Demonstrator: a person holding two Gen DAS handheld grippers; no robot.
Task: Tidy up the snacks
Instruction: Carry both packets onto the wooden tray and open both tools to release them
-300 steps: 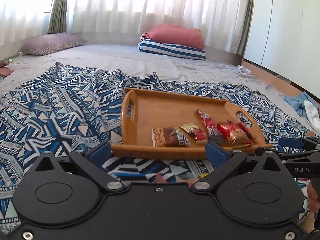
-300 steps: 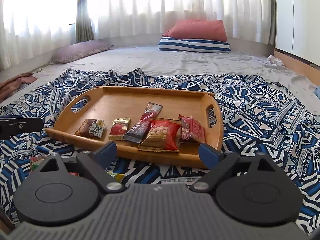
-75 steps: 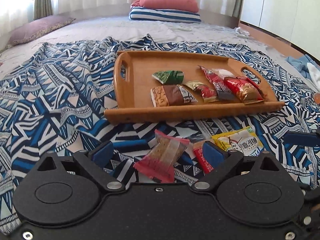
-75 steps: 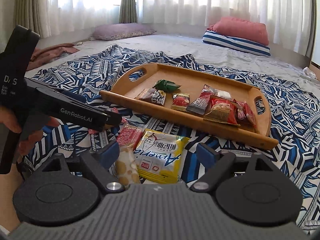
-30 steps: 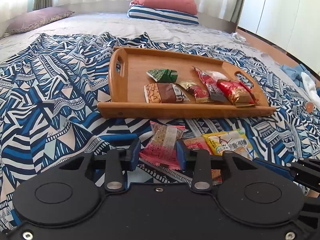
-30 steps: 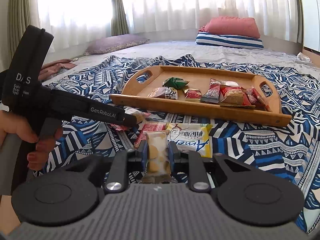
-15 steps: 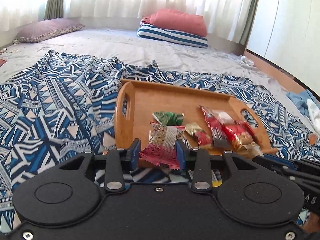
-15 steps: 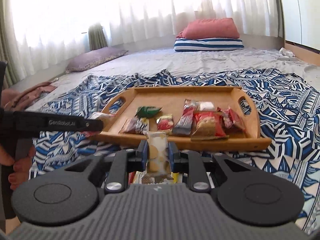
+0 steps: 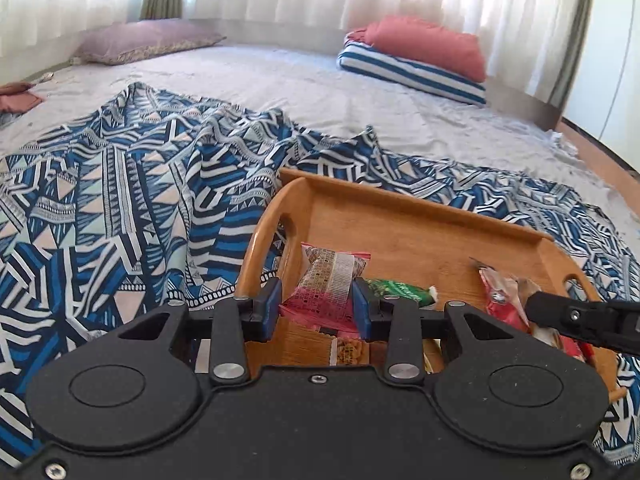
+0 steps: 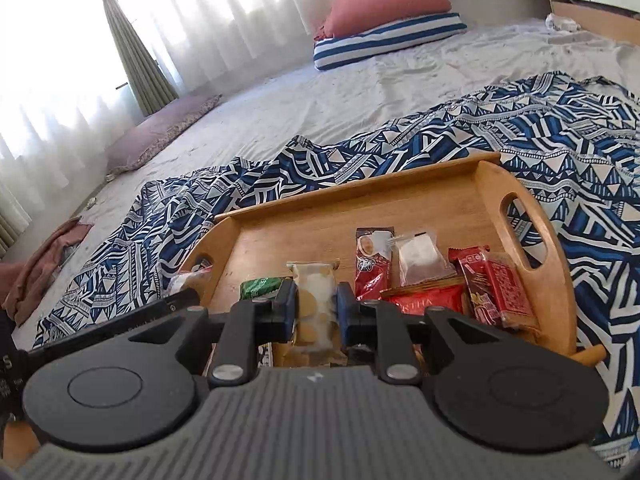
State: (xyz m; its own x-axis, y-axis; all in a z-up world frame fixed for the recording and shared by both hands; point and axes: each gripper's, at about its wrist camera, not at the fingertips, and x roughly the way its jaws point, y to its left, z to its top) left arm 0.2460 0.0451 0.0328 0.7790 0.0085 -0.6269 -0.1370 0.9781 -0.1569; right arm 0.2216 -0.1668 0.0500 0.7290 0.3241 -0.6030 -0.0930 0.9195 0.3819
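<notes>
My left gripper is shut on a pink-and-clear snack packet and holds it over the left end of the wooden tray. My right gripper is shut on a clear packet of round biscuits over the tray's near middle. A green packet, a red coffee stick, a clear white packet and red packets lie in the tray. The right gripper's finger shows at the right of the left wrist view.
The tray sits on a blue patterned cloth spread over a grey mattress. A striped pillow with a red one on top lies far back. A purple pillow lies far left. Curtains line the back.
Both grippers have moved forward and now hold their packets over the tray. One second ago they were shut on the packets low over the cloth in front of the tray.
</notes>
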